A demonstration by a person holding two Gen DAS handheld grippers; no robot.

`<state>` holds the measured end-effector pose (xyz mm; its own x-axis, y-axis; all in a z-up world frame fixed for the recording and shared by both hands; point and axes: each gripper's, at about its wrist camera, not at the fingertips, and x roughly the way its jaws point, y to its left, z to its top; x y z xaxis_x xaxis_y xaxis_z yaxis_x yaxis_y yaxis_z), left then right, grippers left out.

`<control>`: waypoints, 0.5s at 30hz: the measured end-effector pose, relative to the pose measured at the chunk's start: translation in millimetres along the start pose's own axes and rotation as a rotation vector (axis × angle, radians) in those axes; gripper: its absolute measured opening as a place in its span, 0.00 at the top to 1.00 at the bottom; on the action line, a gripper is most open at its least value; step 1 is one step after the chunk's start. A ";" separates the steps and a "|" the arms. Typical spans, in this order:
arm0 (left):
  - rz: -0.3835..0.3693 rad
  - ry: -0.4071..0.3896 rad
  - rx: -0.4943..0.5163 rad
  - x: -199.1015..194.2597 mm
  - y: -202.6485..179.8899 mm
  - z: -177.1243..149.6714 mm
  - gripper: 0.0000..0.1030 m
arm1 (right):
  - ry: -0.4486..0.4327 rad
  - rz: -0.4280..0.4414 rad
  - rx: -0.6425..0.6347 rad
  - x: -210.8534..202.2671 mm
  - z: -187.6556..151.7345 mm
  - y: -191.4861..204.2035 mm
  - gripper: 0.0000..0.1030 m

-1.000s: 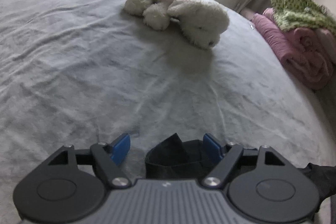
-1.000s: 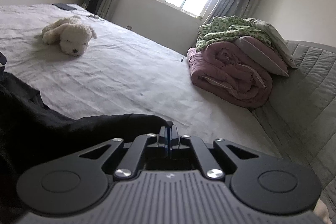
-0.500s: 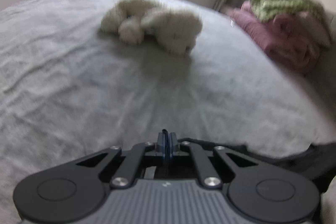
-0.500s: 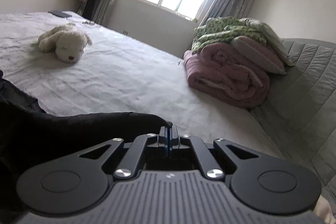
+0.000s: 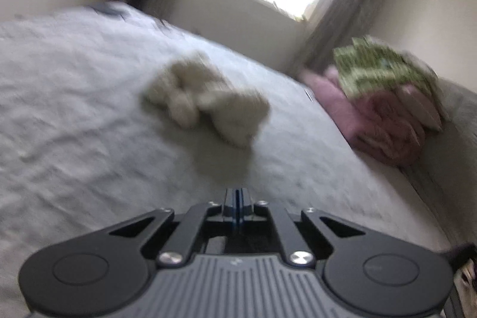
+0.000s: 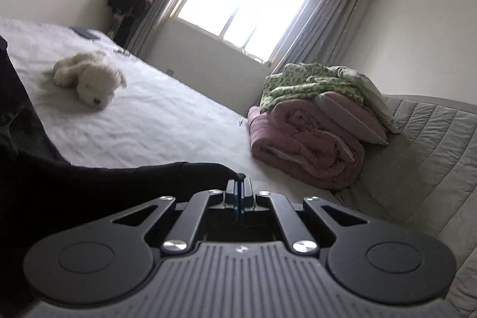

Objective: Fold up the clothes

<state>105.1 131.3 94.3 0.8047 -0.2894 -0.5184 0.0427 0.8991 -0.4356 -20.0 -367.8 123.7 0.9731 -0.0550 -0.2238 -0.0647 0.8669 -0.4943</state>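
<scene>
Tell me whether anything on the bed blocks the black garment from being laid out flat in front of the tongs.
Nothing visible does. The right tongs are shut on the black garment, and the bed just ahead is bare. The stuffed dog lies farther off, and the pink quilt sits at the side.

Matt black cloth garment (image 6: 89,184), fluffy plush dog (image 6: 89,79)

Daylight floods through the overexposed window (image 6: 247,5), leaving the room soft and dim. The left wrist view is smeared by motion blur; the right is sharp. Fisheye bending curves both edges, corners vignetted.
</scene>
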 end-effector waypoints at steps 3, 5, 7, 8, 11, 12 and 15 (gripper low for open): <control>0.029 0.077 -0.009 24.7 0.5 -4.0 0.93 | 0.037 0.028 -0.025 6.5 -2.3 3.7 0.99; 0.079 0.098 0.031 34.9 -1.9 -4.0 0.82 | 0.042 0.034 -0.041 6.5 -3.7 5.2 0.99; 0.134 0.096 0.094 40.7 -4.9 -1.2 0.71 | 0.043 0.037 -0.035 6.0 -3.5 3.3 0.99; 0.150 0.094 0.116 43.1 -5.5 1.3 0.68 | 0.044 0.040 -0.027 6.1 -3.3 1.4 0.99; 0.152 0.072 0.137 44.8 -7.8 14.1 0.64 | 0.044 0.047 -0.011 5.3 -5.0 -2.2 0.99; 0.158 0.064 0.153 45.2 -10.5 18.1 0.63 | 0.045 0.050 -0.004 5.5 -5.2 -4.2 0.99; 0.162 0.071 0.280 54.0 -29.2 22.4 0.58 | 0.045 0.055 0.030 6.0 -5.5 -10.3 0.99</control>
<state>160.5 96.8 95.6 0.7712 -0.1487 -0.6189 0.0865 0.9878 -0.1296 -14.7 -379.7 122.8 0.9574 -0.0287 -0.2872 -0.1102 0.8834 -0.4555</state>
